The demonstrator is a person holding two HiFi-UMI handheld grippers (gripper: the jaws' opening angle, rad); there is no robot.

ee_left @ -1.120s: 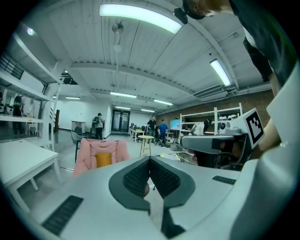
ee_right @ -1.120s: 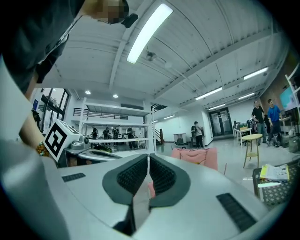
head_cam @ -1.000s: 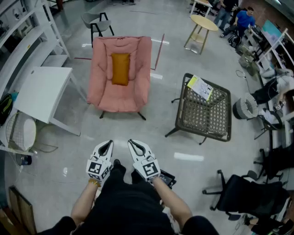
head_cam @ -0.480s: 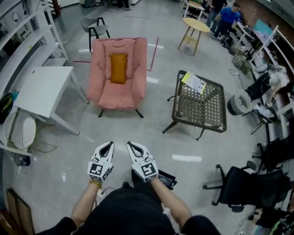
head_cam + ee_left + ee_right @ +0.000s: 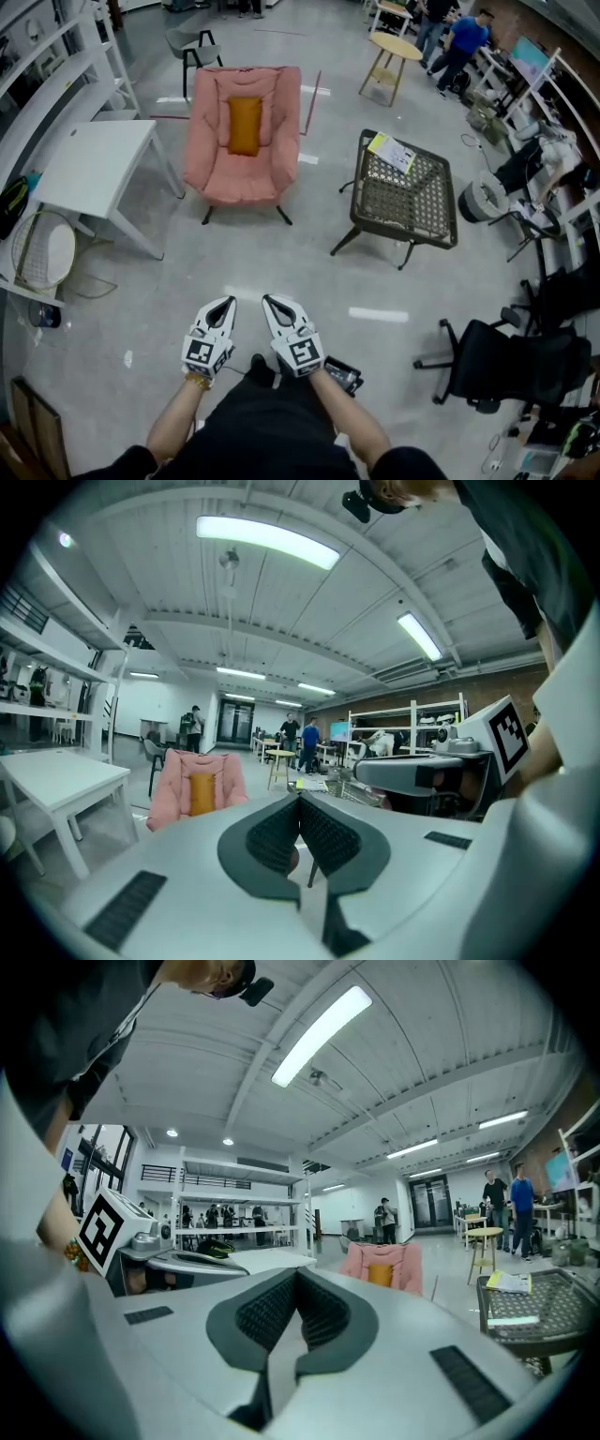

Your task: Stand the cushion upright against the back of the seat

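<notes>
We note the pink chair (image 5: 244, 169) sits slightly farther from both grippers than 1 second ago. We judge the person is backing away and the task is likely complete. The orange cushion (image 5: 244, 125) stands upright, centred on the chair's back. The left gripper (image 5: 223, 305) and right gripper (image 5: 273, 304) have their jaws together and hold nothing, well apart from the chair.

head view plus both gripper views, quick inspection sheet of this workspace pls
surface: glossy grey floor with light reflections
job's things: orange cushion upright against the pink chair's back
clutter: paper on wicker table
grippers: left gripper and right gripper shut, empty, well short of the chair
cables: nothing seen
surroundings: white table, office chair, people far off
</notes>
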